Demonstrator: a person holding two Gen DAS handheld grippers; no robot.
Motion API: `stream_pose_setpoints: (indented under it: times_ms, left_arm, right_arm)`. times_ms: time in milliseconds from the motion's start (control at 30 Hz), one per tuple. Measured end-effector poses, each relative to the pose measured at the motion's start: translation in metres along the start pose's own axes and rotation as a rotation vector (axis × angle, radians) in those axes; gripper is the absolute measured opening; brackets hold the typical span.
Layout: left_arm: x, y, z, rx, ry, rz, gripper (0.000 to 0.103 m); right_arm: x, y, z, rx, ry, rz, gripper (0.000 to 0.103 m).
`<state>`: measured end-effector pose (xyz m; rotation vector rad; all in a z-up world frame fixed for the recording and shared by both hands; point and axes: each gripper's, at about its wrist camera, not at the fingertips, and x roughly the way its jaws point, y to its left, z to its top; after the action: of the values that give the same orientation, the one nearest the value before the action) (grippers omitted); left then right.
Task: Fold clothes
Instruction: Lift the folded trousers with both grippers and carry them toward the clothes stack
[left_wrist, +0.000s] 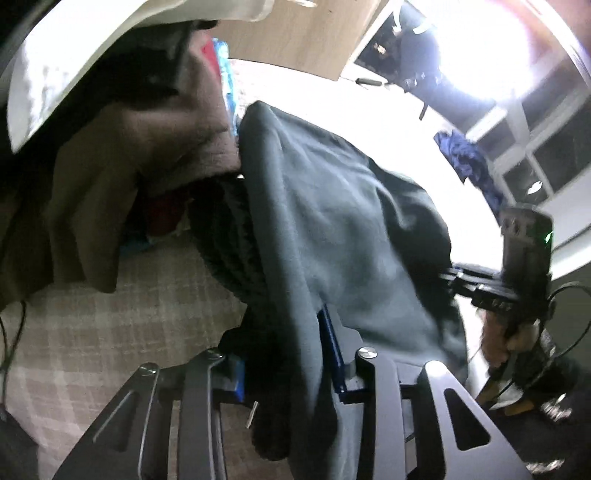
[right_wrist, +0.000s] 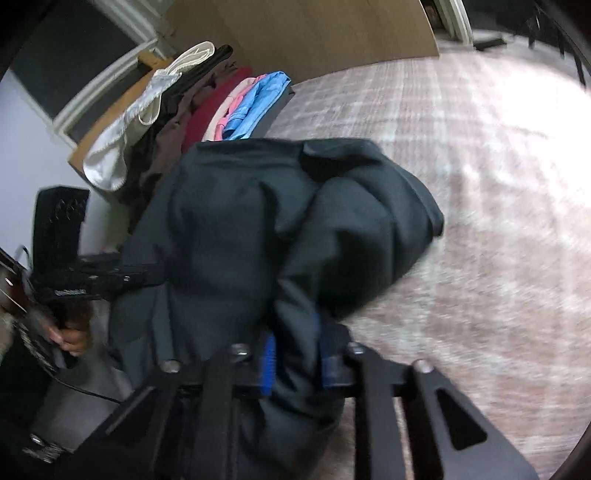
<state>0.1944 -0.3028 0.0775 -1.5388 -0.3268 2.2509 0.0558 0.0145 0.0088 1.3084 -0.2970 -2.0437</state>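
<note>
The dark grey garment (right_wrist: 258, 221) hangs bunched above the plaid bedcover (right_wrist: 461, 221), pinched at two spots by the left gripper (left_wrist: 288, 365) and right gripper (right_wrist: 295, 354), evidently lifted to spread for folding. The folded pile (right_wrist: 236, 107) sits beside.
</note>
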Motion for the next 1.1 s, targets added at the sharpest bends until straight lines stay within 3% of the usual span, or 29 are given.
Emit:
stream_pose_setpoints:
  times_ms: [133,300,533,667,833,900,1100]
  left_arm:
    - [0.007,-0.004,-0.008,-0.026,-0.035,-0.01,0.027]
    - [-0.009,-0.015,-0.012,-0.024,-0.079,-0.072,0.025]
    - [-0.048,-0.061,0.0,0.089,-0.175,-0.134,0.023]
    - [-0.088,-0.073,0.023,0.145,-0.268,-0.154,0.023]
    - [-0.145,-0.06,0.047,0.188,-0.385,-0.088,0.023]
    - [-0.166,-0.049,0.058,0.195,-0.436,-0.023,0.023]
    - [-0.221,0.012,0.083,0.141,-0.518,0.155,0.023]
  right_arm:
    - [-0.007,-0.002,0.0,0.075,-0.028,0.055,0.011]
    - [-0.046,0.014,0.005,0.074,-0.106,0.081,0.009]
    - [-0.124,0.045,0.021,0.009,-0.234,0.08,0.009]
    - [-0.162,0.071,0.045,-0.057,-0.304,0.08,0.009]
    - [-0.173,0.12,0.096,-0.197,-0.359,0.095,0.008]
    - [-0.167,0.142,0.118,-0.252,-0.37,0.105,0.008]
    - [-0.114,0.207,0.184,-0.355,-0.35,0.136,0.008]
